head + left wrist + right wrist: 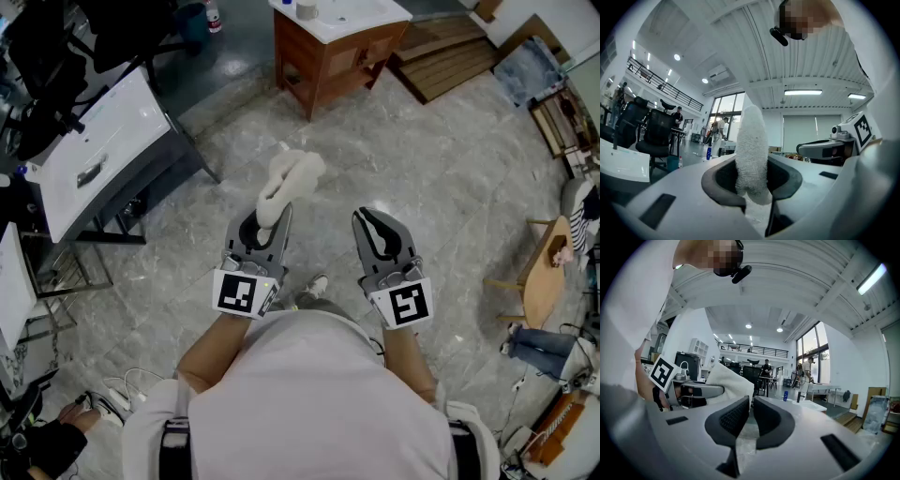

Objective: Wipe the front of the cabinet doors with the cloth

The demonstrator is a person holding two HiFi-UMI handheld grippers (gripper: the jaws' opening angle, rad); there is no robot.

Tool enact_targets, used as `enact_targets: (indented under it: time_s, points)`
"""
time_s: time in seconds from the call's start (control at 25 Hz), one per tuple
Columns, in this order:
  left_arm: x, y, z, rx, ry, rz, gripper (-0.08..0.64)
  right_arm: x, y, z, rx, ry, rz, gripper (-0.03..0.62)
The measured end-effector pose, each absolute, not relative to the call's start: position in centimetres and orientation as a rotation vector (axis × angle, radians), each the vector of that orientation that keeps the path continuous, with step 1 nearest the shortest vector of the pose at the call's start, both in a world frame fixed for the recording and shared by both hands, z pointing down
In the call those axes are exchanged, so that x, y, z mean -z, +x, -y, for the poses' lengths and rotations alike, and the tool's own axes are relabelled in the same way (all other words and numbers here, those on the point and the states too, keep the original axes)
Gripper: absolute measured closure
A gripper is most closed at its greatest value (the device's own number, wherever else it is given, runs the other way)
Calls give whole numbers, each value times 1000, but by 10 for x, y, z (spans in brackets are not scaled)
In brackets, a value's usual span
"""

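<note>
In the head view the left gripper (267,223) pinches a white cloth (289,180), whose free end sticks out past the jaws. The right gripper (375,230) beside it carries nothing. Both hang over the stone floor, well apart from the wooden cabinet (323,66), whose white counter (361,21) bears a small pale object (306,9) near its left edge.

In the left gripper view the jaws are clamped on the fluffy cloth (752,150), which stands upright between them.

In the right gripper view the jaws are drawn together to a thin slit, with nothing between.

Wiping has not begun, and the step in hand looks like bringing the cloth to the doors. The next move calls for closing in and pressing the free end flat on the door fronts below the counter's front edge
</note>
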State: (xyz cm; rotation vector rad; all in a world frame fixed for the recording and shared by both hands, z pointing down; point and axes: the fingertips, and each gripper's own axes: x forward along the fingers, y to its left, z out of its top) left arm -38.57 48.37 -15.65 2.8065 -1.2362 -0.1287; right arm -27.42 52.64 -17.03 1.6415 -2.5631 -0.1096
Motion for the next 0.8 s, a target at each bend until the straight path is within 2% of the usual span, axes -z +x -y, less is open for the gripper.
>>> enact_targets:
  time_s: [0.8]
  points:
    - [141, -290, -485, 85, 2802, 1322, 440, 138, -175, -530, 59, 1582, 2624, 535]
